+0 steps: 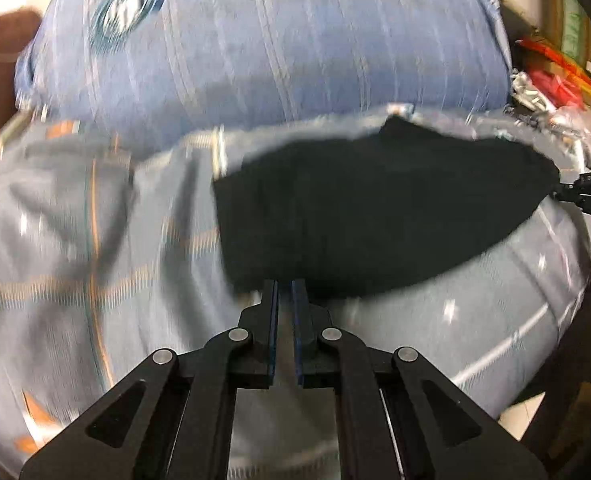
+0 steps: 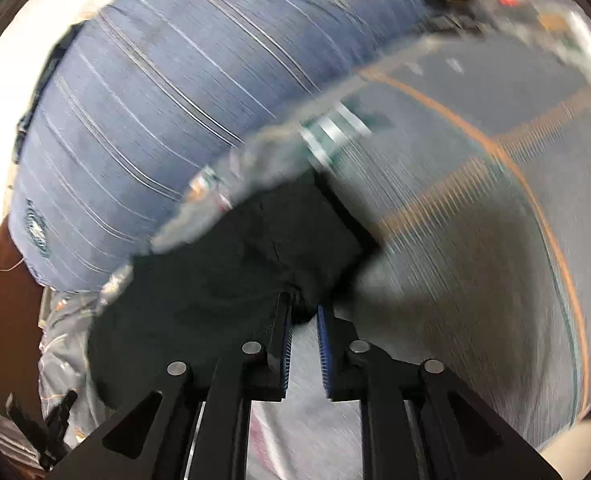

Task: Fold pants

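Note:
Black pants [image 1: 375, 208] lie as a flat dark patch on a grey plaid bedsheet [image 1: 75, 240], just below a blue striped pillow [image 1: 275, 40]. My left gripper [image 1: 285, 283] is shut, its tips at the pants' near hem. Only a thin slit shows between the pads, and I cannot tell if the hem is pinched. In the right wrist view the pants [image 2: 223, 264] bunch up at my right gripper [image 2: 304, 300], which is shut on a fold of the black cloth at its tips. The right gripper [image 1: 587, 196] also shows at the pants' stretched right corner.
The blue pillow [image 2: 155, 100] runs along the far side of the pants. Red and silver clutter [image 1: 551, 80] sits beyond the bed's right end. The grey sheet [image 2: 475, 220] with orange lines spreads to the right. The left gripper [image 2: 61, 408] appears at the lower left. Both views are motion-blurred.

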`<action>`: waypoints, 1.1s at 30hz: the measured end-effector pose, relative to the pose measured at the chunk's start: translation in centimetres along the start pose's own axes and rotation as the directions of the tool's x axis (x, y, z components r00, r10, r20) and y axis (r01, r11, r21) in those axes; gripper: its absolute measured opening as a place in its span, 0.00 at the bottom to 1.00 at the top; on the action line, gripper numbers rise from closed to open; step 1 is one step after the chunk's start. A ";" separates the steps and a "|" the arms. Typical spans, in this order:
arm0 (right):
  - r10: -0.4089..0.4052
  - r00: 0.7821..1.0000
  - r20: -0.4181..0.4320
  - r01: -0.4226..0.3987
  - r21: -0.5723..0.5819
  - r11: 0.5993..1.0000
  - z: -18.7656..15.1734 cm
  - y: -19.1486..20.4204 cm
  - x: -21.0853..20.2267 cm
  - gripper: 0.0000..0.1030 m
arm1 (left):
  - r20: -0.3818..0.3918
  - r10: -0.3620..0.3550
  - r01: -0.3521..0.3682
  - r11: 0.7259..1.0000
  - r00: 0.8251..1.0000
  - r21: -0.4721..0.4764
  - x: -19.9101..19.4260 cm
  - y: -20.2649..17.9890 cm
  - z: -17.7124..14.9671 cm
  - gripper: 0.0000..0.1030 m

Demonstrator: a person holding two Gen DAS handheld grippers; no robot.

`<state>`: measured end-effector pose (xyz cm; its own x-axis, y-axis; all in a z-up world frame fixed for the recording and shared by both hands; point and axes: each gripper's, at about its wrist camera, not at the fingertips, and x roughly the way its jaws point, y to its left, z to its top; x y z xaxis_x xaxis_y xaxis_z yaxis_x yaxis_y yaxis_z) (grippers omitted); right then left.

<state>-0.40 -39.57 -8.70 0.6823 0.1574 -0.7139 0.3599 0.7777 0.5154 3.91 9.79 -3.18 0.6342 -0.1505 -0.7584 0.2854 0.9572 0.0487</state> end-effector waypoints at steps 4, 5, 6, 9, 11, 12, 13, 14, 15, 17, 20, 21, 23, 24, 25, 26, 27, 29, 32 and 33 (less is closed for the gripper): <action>-0.069 0.996 0.063 0.070 -0.020 0.997 -1.0 -0.9 -2.0 0.15 | -0.015 -0.005 0.003 0.993 1.000 -0.121 -1.5 2.7 -1.4 0.05; -0.076 0.994 0.085 0.078 -0.020 0.997 -1.0 -0.8 -2.7 0.16 | -0.012 -0.005 0.003 0.990 1.000 -0.143 -1.7 3.3 -1.3 0.05; -0.082 0.991 0.109 0.086 -0.032 0.996 -0.8 -0.4 -3.4 0.16 | -0.008 -0.013 0.012 0.985 1.000 -0.173 -1.8 4.1 -0.8 0.06; -0.054 0.988 0.148 0.070 -0.106 0.992 -0.2 1.9 -4.0 0.22 | -0.013 -0.050 0.046 0.971 0.999 -0.235 -0.8 4.7 0.7 0.12; -0.001 0.993 0.120 0.018 -0.143 0.990 0.0 3.6 -3.2 0.29 | -0.005 -0.066 0.063 0.970 0.998 -0.235 0.1 3.8 1.2 0.23; -0.004 0.994 0.107 0.020 -0.151 0.988 0.3 4.0 -2.6 0.31 | -0.004 -0.062 0.059 0.972 0.998 -0.228 0.8 3.3 1.6 0.26; -0.052 0.992 0.116 0.069 -0.149 0.986 0.6 4.3 -2.0 0.31 | -0.003 -0.060 0.058 0.974 0.998 -0.219 1.5 2.7 2.1 0.28; -0.094 0.986 0.137 0.114 -0.145 0.983 0.9 4.4 -1.8 0.31 | -0.006 -0.067 0.064 0.975 0.998 -0.211 2.3 2.1 2.6 0.31; -0.148 0.973 0.177 0.175 -0.146 0.974 1.3 4.3 -1.5 0.34 | -0.016 -0.071 0.066 0.976 0.997 -0.207 3.0 1.8 2.8 0.33; -0.242 0.947 0.213 0.279 -0.166 0.946 2.1 4.2 -0.3 0.47 | -0.047 -0.064 0.053 0.977 0.997 -0.206 4.8 1.3 3.5 0.36; -0.273 0.946 0.176 0.309 -0.227 0.924 3.1 3.8 1.9 0.36 | -0.100 -0.007 -0.010 0.987 0.995 -0.163 7.2 0.5 3.7 0.36; -0.285 0.946 0.153 0.315 -0.233 0.920 3.4 3.4 2.4 0.28 | -0.098 0.006 -0.021 0.988 0.995 -0.153 7.4 0.4 3.5 0.36; -0.314 0.937 0.151 0.338 -0.179 0.924 4.4 2.1 2.2 0.34 | -0.089 -0.008 -0.006 0.988 0.996 -0.156 7.0 0.4 3.4 0.36; -0.322 0.936 0.144 0.341 -0.139 0.930 4.9 1.4 2.0 0.46 | -0.087 -0.031 0.016 0.985 0.996 -0.173 6.7 0.7 3.3 0.36; -0.335 0.931 0.147 0.350 -0.099 0.931 5.1 0.9 1.6 0.50 | -0.083 -0.054 0.036 0.980 0.995 -0.196 6.5 1.2 3.2 0.36; -0.337 0.928 0.160 0.352 -0.073 0.933 5.2 1.1 0.9 0.49 | -0.075 -0.080 0.061 0.971 0.994 -0.229 6.2 1.8 3.2 0.36; -0.348 0.919 0.187 0.366 -0.068 0.928 5.0 1.5 0.3 0.49 | -0.065 -0.109 0.088 0.959 0.992 -0.271 5.9 2.6 3.1 0.36; -0.354 0.897 0.264 0.391 -0.100 0.915 4.3 3.9 -1.3 0.49 | -0.029 -0.172 0.149 0.916 0.985 -0.372 5.3 4.6 2.8 0.36; -0.215 0.930 0.298 0.283 -0.207 0.937 2.8 9.7 -2.7 0.50 | 0.025 -0.233 0.217 0.853 0.972 -0.474 5.1 6.5 2.5 0.36; -0.160 0.948 0.274 0.230 -0.245 0.942 2.3 11.4 -2.4 0.50 | 0.035 -0.244 0.230 0.843 0.969 -0.486 5.2 6.6 2.4 0.36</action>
<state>3.52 -32.45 -0.03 0.7640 -0.1423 -0.6293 0.3401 0.9177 0.2053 10.82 14.76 -5.23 0.5698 -0.3880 -0.7244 0.0366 0.8926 -0.4493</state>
